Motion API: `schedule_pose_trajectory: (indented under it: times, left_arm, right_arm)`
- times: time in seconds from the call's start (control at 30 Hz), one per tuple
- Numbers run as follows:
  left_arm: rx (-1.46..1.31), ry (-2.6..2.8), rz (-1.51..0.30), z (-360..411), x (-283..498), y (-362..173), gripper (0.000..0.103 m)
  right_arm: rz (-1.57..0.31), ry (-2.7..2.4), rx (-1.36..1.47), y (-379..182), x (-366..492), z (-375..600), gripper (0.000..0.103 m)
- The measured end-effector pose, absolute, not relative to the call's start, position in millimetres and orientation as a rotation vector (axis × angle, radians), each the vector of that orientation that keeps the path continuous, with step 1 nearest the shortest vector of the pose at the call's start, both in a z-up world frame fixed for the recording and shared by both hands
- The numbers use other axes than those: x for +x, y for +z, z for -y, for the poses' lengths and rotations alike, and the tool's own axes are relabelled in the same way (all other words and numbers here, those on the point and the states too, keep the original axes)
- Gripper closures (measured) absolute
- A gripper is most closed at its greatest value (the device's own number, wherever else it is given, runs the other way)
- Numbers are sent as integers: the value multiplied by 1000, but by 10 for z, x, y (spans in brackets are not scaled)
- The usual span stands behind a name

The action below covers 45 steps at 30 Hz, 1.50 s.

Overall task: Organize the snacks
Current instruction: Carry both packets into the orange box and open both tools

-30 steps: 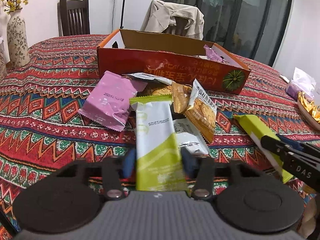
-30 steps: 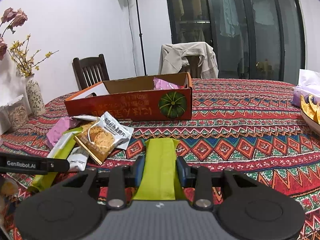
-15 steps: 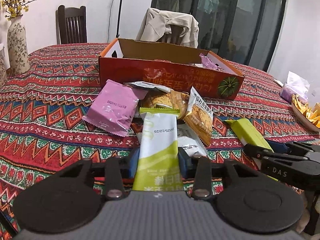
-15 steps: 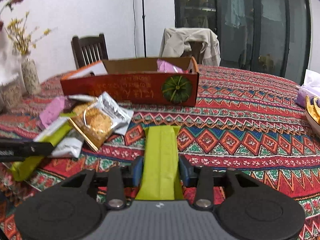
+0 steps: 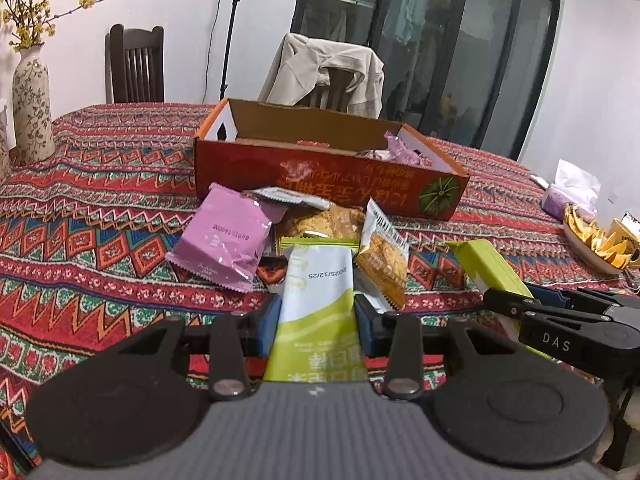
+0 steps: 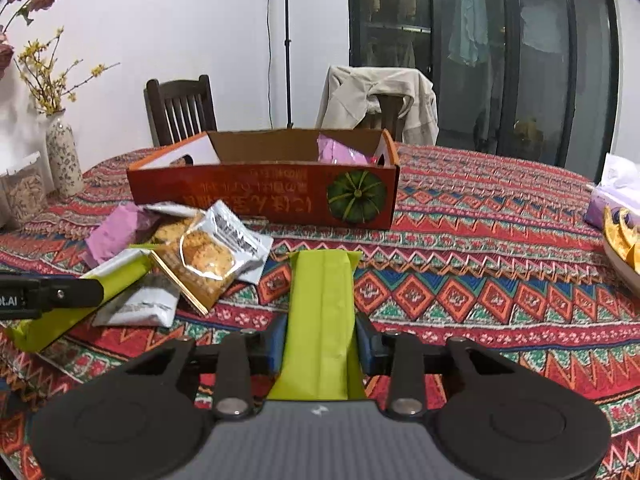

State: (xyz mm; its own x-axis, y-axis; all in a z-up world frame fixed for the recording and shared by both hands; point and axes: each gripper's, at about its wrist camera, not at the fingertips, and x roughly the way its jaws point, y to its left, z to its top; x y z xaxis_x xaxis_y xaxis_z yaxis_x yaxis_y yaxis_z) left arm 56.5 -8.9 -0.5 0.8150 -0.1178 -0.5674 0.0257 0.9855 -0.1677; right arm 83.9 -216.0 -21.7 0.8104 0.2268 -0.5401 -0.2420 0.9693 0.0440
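We saw the patterned tablecloth (image 5: 100,216) under the red cardboard box (image 6: 260,196), which held pink packets only the right wrist view showed clearly. Loose snacks lay just before it: a pink packet (image 5: 224,240) and a cookie packet (image 6: 208,260). Our left gripper (image 5: 316,320) was clamped on a white-and-green packet (image 5: 316,304). Our right gripper (image 6: 322,340), whose jaws had just been closing, gripped a plain green packet (image 6: 322,300).
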Motion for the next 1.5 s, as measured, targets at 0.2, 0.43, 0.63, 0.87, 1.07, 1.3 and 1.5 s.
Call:
schedule_pose_trajectory:
  times: [0.2, 0.43, 0.63, 0.87, 1.07, 1.3, 1.5]
  left_arm:
    - [-156, -97, -578, 78, 533, 127, 63]
    - [-157, -114, -553, 80, 538, 240, 63]
    - [-162, -127, -548, 66, 536, 287, 63]
    - [-165, -134, -529, 51, 568, 400, 63]
    - [-166, -132, -522, 27, 659, 485, 63]
    - [-159, -124, -509, 7, 859, 609, 63]
    - [-150, -115, -498, -34, 1141, 707, 63]
  right_arm:
    - [-543, 241, -26, -96, 774, 2158, 69]
    - [-514, 233, -24, 30, 718, 2158, 69]
    - [-503, 225, -20, 97, 695, 2169, 69]
    - [-491, 225, -19, 174, 701, 2170, 69]
    - [-477, 233, -21, 255, 748, 2143, 69]
    - [-463, 243, -28, 374, 909, 2105, 69]
    - [-450, 255, -38, 495, 1155, 2037, 68]
